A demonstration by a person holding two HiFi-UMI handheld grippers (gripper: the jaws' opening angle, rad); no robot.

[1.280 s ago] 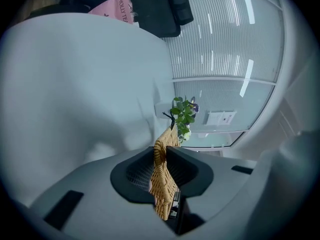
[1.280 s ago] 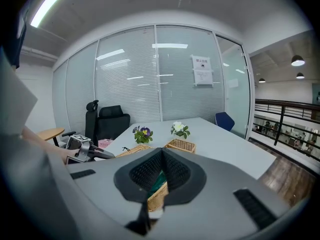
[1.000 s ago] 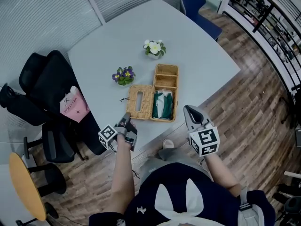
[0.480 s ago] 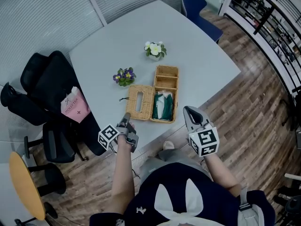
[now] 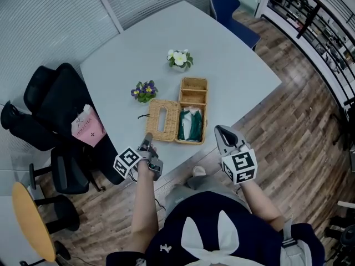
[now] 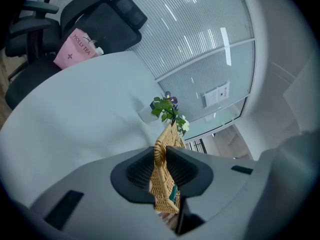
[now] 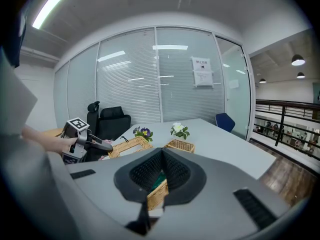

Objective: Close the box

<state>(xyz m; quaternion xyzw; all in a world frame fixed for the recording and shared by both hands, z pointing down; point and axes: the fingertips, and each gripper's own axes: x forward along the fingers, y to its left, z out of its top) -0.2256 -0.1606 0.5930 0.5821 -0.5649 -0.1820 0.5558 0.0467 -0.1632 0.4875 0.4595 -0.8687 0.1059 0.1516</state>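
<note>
A wicker box (image 5: 192,117) lies on the grey table (image 5: 233,65) with something green (image 5: 190,123) inside. Its slotted lid (image 5: 162,119) is hinged open to the left. My left gripper (image 5: 147,143) is at the lid's near corner. In the left gripper view the woven rim (image 6: 162,184) is pinched between its narrow jaws (image 6: 161,151). From the right gripper view, the lid (image 7: 127,145) tilts up off the table by the left gripper (image 7: 107,147). My right gripper (image 5: 222,133) hovers near the box's front right corner, jaws (image 7: 161,154) shut and empty, with the box (image 7: 157,196) just beyond them.
A purple flower pot (image 5: 145,90) and a white one (image 5: 178,58) stand behind the box. Left of the table are a black office chair (image 5: 55,101) with a pink bag (image 5: 88,128). A blue chair (image 5: 230,7) is at the far corner. The table's near edge runs beneath both grippers.
My left gripper has risen a little and rolled, and the lid's near edge has come up off the table with it. My right gripper has stayed still.
</note>
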